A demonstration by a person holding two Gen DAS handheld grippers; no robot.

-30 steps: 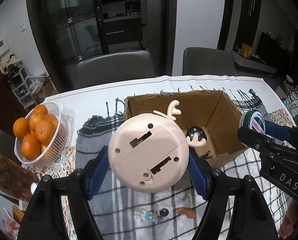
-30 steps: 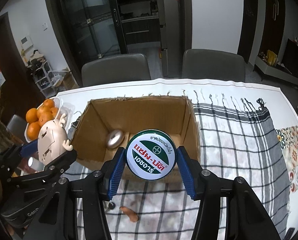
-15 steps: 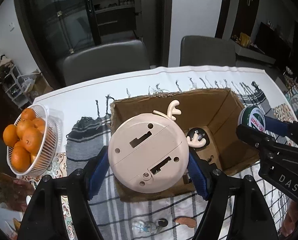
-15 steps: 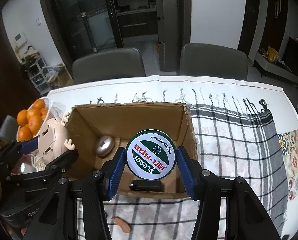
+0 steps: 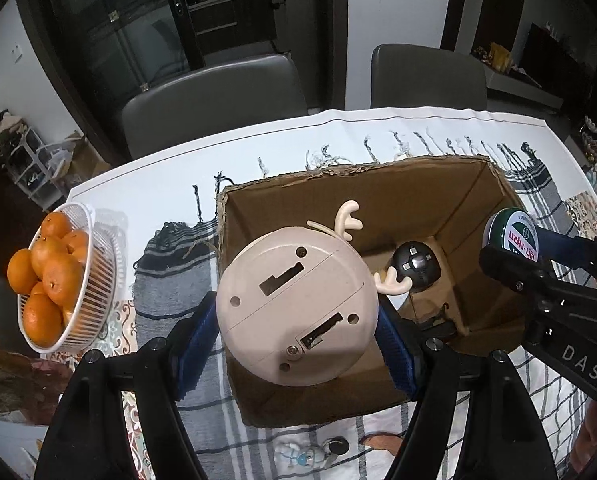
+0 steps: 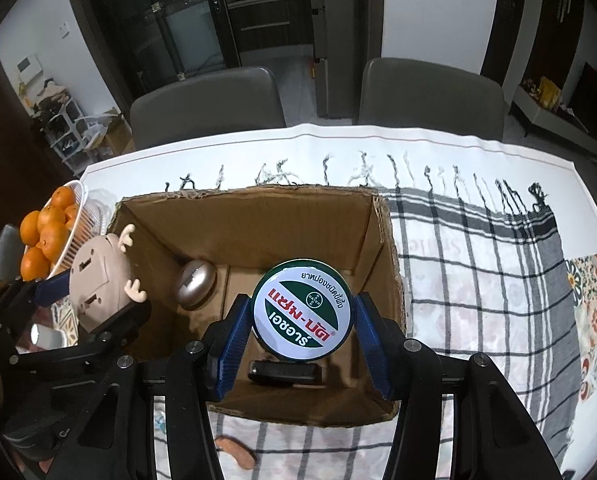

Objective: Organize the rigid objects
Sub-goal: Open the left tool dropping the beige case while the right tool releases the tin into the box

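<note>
My left gripper (image 5: 298, 344) is shut on a round beige toy with antlers (image 5: 294, 308), held above the left part of an open cardboard box (image 5: 378, 184). The toy also shows in the right wrist view (image 6: 98, 284). My right gripper (image 6: 302, 340) is shut on a round green-and-white tin (image 6: 302, 308), held above the box (image 6: 254, 216); the tin shows at the right in the left wrist view (image 5: 512, 236). Inside the box lie a silver oval object (image 6: 194, 284), dark from the left view (image 5: 416, 266), and a flat black object (image 6: 284, 372).
A white basket of oranges (image 5: 54, 280) stands left of the box. Small items, a figurine keychain (image 5: 302, 454) and a brown piece (image 6: 236, 450), lie on the checked cloth (image 6: 478, 280) in front of the box. Two grey chairs (image 6: 206, 108) stand behind the table.
Both grippers have moved forward and risen over the box, so the box interior now lies below the toy and the tin. Both grips are unchanged.
</note>
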